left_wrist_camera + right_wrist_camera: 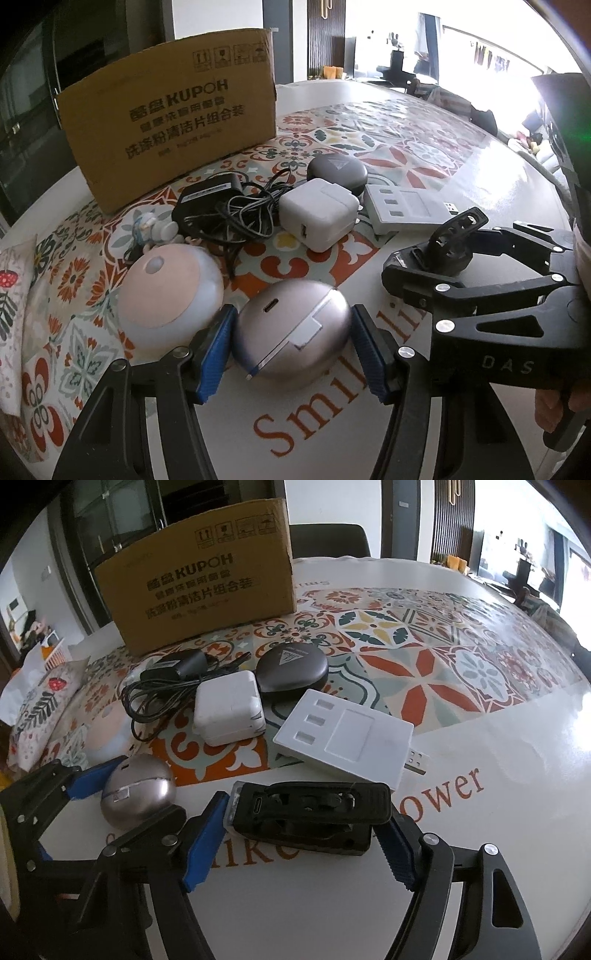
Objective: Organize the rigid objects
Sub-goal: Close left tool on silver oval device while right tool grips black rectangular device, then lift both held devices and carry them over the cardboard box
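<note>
The left gripper (293,345) brackets a smooth silver egg-shaped case (291,332) on the table (480,849), blue pads at each side; whether they press it cannot be told. The right gripper (306,843) straddles a black clip-like device (306,812), pads at or almost at its ends (contact unclear).

Risk, as a judgement: the rounded case could squirt out of a squeeze and roll into the pink dome light (170,291) just beside it.

The cardboard box (199,587) stands at the back; its contents are hidden.
</note>
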Demonstrator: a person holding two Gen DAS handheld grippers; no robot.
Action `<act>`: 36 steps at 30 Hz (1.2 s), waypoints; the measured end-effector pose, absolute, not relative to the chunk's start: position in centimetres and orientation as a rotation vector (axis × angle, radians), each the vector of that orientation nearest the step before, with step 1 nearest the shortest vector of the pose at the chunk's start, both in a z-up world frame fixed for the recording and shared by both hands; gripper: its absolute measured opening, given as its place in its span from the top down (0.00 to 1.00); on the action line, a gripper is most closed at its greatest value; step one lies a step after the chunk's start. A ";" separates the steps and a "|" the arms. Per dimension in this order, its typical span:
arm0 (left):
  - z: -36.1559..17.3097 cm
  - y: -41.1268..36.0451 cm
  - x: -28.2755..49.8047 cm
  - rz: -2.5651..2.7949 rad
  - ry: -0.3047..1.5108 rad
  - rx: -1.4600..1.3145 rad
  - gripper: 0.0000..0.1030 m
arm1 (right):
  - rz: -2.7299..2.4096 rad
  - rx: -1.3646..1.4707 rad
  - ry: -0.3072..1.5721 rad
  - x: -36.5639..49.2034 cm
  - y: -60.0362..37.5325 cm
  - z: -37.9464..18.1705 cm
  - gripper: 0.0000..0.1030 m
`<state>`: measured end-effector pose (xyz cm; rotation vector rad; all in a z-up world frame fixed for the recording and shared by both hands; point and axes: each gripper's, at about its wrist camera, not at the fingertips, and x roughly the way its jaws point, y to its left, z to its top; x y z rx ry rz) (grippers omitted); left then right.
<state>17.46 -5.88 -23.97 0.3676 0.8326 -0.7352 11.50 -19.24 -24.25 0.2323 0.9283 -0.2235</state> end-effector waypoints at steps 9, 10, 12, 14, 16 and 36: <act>-23.9 -6.0 17.4 -0.710 0.843 0.352 0.41 | -0.209 0.247 0.931 11.4 -19.7 -24.2 0.26; -23.9 -6.0 17.3 -0.705 0.844 0.349 0.41 | -0.208 0.248 0.932 11.3 -19.7 -24.2 0.26; -23.7 -6.0 17.0 -0.694 0.846 0.343 0.41 | -0.199 0.257 0.939 11.2 -19.8 -24.1 0.26; -23.4 -6.0 16.7 -0.680 0.840 0.338 0.41 | -0.191 0.268 0.943 11.0 -19.9 -24.1 0.26; -23.1 -6.0 16.4 -0.667 0.839 0.332 0.41 | -0.188 0.274 0.941 10.7 -20.0 -23.9 0.26; -15.4 -3.9 15.1 -0.418 0.764 0.192 0.41 | -0.088 0.186 0.818 10.7 -20.3 -16.6 0.26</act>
